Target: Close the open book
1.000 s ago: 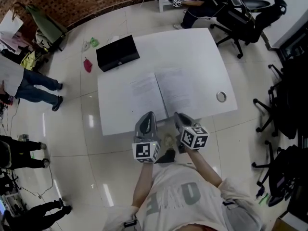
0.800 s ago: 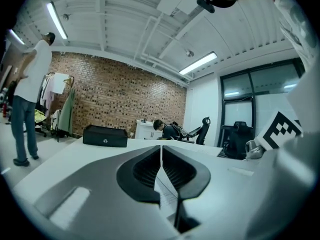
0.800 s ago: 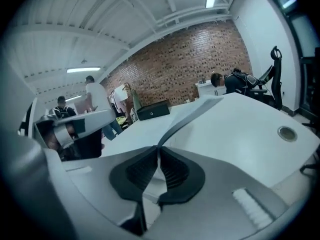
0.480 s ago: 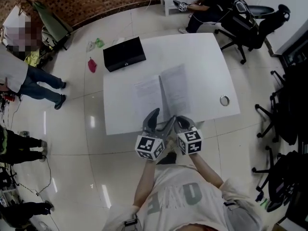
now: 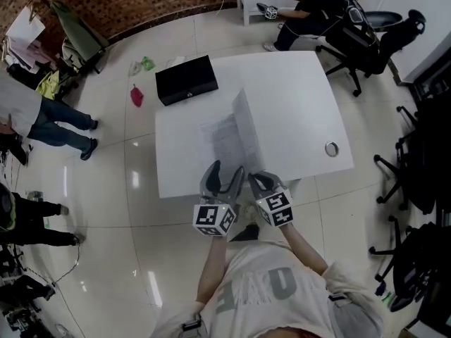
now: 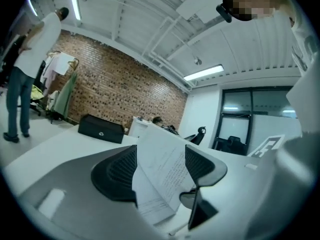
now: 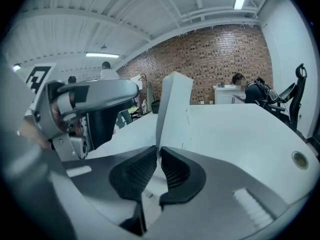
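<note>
The open book (image 5: pixel 224 138) lies on the white table (image 5: pixel 296 90) near its front edge. Its left half is flat, while the right half (image 5: pixel 243 118) stands raised, tilted over the left one. My right gripper (image 5: pixel 252 179) is shut on the bottom edge of that raised half (image 7: pixel 175 109), the pads pinching it in the right gripper view (image 7: pixel 158 158). My left gripper (image 5: pixel 224 177) is just left of it, jaws wide open. In the left gripper view (image 6: pixel 160 160) the raised pages (image 6: pixel 162 176) show between the spread fingers, with no pad touching them.
A black case (image 5: pixel 186 79) sits at the table's far left corner. A metal grommet (image 5: pixel 331 148) is set in the table at the right. Office chairs (image 5: pixel 366 20) and a seated person stand beyond the table. People stand on the tiled floor at the left.
The book's right half has risen from flat to upright and tilts left. The left gripper has gone from shut to wide open. Both grippers drew closer together.
</note>
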Available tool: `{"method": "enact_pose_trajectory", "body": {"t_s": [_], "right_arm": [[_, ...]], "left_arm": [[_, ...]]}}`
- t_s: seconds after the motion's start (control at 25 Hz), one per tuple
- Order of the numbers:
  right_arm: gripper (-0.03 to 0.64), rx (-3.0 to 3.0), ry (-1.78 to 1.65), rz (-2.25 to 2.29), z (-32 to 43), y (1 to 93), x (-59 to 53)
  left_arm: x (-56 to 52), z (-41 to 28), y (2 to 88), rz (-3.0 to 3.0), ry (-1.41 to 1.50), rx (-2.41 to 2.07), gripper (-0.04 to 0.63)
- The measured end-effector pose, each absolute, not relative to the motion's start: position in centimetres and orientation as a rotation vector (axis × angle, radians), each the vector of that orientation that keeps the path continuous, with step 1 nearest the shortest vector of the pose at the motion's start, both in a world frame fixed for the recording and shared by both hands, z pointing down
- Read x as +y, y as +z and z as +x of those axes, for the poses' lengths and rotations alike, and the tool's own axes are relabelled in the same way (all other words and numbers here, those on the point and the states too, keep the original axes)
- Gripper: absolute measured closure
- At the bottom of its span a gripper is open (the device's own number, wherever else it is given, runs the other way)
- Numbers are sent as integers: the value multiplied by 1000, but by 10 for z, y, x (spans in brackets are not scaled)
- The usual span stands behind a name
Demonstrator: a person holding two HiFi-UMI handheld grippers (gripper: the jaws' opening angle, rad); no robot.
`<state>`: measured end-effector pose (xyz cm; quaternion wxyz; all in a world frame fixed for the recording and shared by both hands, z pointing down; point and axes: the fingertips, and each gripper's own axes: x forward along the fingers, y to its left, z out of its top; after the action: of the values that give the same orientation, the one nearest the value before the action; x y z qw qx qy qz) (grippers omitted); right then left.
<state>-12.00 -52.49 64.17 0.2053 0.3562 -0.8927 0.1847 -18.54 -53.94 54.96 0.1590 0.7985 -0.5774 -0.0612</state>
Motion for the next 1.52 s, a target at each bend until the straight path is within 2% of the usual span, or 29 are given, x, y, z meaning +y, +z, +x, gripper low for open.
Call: {"method": "enact_pose_trajectory", "body": {"t_s": [0.16,0.4,0.6,0.84,1.04,1.08,1.12,1.16,1.24,1.52], "right_arm": [[590,-2474,525,912,-139,651,-519],[588,-2295,284,750,-172,689,-508],[531,-2218,136,693,-181,706,-500],[526,-2303,289,728,-182,699,-499],[543,-2467,478,925,-157,648,-503],[553,-2495,493,985,-150,635,-498],[574,-2515,507,1052,-142,622,-492],[588,-2531,516,1123,-133,609,-484],[612,-2565,526,1252,-114,582,-469],[613,-2679,607,1454,-51,537,-396]], "left_arm": [[-531,-243,549,2148,-201,-1853,301],[-511,-290,559,2002,-218,-1984,316],[-493,-311,566,1921,-241,-2031,319],[-466,-321,577,1881,-235,-2045,320],[-441,-313,558,1957,-236,-2056,327],[-431,-312,552,1977,-230,-2076,368],[-419,-311,544,2001,-218,-2108,447],[-407,-309,534,2033,-208,-2142,580],[-385,-299,517,2107,-214,-2169,578],[-328,-255,504,2191,-269,-2121,578]]}}
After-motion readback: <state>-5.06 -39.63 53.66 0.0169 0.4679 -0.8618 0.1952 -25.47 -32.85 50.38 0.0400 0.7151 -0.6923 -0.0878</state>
